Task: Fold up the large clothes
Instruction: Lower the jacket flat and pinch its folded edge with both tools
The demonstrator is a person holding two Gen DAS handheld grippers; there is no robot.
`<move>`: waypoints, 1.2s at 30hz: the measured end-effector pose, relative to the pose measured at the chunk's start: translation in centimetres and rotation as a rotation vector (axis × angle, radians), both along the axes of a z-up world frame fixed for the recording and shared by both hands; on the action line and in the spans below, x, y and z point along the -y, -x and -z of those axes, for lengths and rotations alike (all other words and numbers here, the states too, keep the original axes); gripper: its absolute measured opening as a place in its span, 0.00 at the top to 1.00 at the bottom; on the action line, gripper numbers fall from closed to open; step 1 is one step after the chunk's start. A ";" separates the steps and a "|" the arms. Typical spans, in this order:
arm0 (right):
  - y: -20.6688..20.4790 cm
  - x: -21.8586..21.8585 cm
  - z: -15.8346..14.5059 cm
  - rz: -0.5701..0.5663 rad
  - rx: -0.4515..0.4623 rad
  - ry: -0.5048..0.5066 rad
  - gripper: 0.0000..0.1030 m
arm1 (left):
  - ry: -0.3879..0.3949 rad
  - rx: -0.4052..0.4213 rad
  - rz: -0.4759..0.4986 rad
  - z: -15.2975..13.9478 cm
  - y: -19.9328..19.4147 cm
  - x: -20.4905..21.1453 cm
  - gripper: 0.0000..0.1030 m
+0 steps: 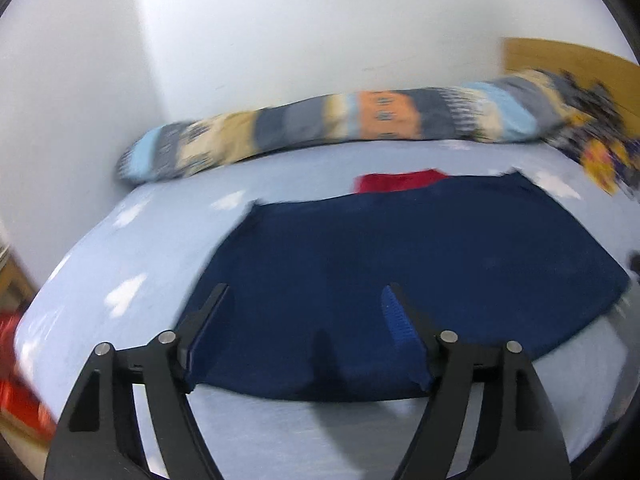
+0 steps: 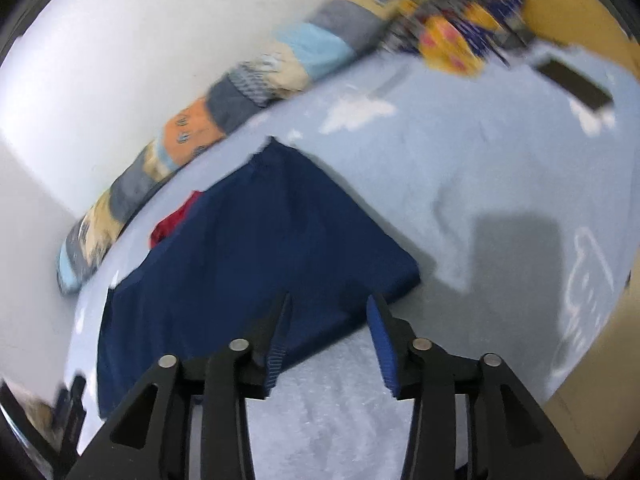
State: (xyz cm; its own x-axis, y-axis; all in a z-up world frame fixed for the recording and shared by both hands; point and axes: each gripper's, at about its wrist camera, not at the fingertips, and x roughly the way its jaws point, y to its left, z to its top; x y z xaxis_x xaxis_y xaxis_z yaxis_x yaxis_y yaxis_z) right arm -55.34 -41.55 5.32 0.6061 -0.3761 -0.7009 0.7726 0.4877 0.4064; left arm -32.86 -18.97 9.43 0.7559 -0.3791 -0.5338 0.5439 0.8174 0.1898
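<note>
The navy garment (image 1: 400, 280) is laid flat on the bed (image 1: 132, 264), filling the lower middle of the left wrist view, probably so its edges can be reached for another fold. A red piece (image 1: 396, 182) is tucked behind its far edge. The left gripper (image 1: 306, 300) is spread wide over the near hem, nothing pinched. The right gripper (image 2: 328, 312) is spread at the garment's corner, also empty. No readable writing is seen; everything's pretty blurred.
</note>
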 end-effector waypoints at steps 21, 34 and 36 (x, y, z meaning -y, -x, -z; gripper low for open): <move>-9.4 -4.1 4.9 -0.301 -0.348 0.111 0.42 | -0.162 -0.174 0.070 7.1 -0.1 6.8 0.24; -9.4 -4.1 4.9 -0.290 -0.335 0.092 0.40 | -0.158 -0.177 0.071 7.0 -0.2 6.7 0.21; -9.2 -4.0 4.9 -0.288 -0.325 0.082 0.40 | -0.158 -0.174 0.072 7.0 -0.2 6.7 0.21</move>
